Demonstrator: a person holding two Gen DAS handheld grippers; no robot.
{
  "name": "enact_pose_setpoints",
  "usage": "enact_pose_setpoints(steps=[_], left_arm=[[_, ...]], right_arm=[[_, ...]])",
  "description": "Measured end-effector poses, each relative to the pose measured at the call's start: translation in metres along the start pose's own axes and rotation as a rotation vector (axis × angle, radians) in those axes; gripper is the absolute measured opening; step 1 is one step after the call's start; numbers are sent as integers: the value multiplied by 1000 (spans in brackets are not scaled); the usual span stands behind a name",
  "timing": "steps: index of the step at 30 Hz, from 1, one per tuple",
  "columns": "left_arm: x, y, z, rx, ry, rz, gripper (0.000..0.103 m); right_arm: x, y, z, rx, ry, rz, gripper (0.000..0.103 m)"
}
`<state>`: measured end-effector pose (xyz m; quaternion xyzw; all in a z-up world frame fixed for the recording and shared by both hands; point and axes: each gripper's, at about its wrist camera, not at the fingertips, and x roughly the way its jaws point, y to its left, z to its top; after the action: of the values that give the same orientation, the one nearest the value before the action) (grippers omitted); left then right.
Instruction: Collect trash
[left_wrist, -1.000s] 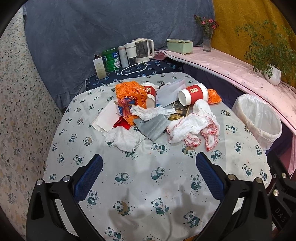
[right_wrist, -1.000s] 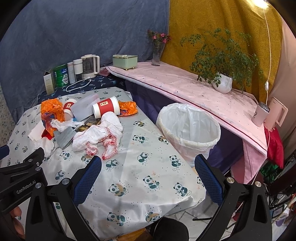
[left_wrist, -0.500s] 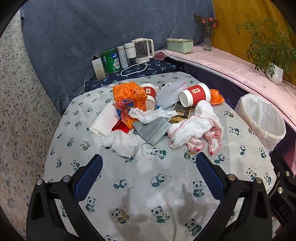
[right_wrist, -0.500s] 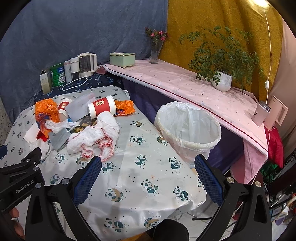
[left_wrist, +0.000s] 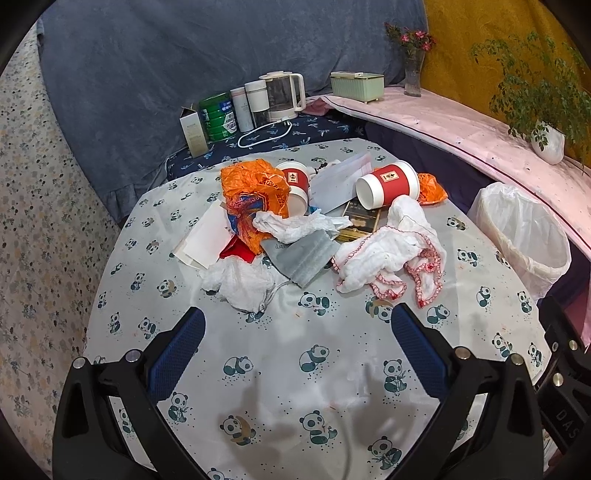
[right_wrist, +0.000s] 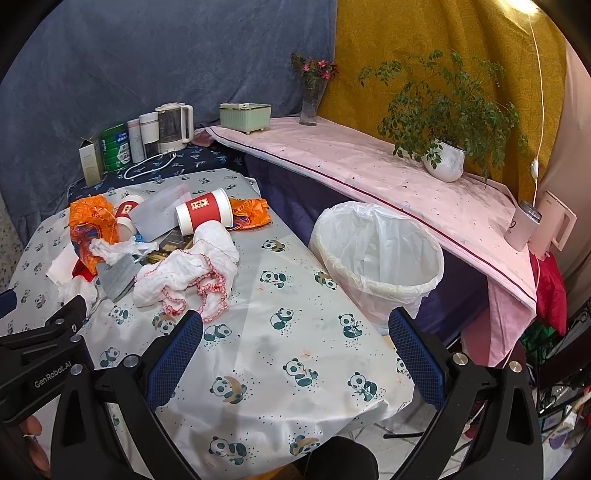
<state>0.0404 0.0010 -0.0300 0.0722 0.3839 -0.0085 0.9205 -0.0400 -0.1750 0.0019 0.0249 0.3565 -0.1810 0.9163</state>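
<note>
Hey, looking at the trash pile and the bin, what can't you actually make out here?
- Bin bottom: both views, hidden by its wall and liner.
- Dark box: both views, mostly under the cup and cloth.
- Red item: left view, buried under paper.
- Cup logo: too small to read.

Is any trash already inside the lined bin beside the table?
No. In the right wrist view the bin shows only its white liner; the cups and wrappers lie on the table.

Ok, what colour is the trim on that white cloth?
Red-pink stitched edging on the white cloth, clearest in the left wrist view.
</note>
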Motion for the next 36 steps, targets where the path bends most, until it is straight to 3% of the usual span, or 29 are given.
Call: enact_pose_setpoints(steps=[36], left_arm=[[6,11,0,-32,23,11,96]], right_arm=[[3,6,2,-8,9,4,96]])
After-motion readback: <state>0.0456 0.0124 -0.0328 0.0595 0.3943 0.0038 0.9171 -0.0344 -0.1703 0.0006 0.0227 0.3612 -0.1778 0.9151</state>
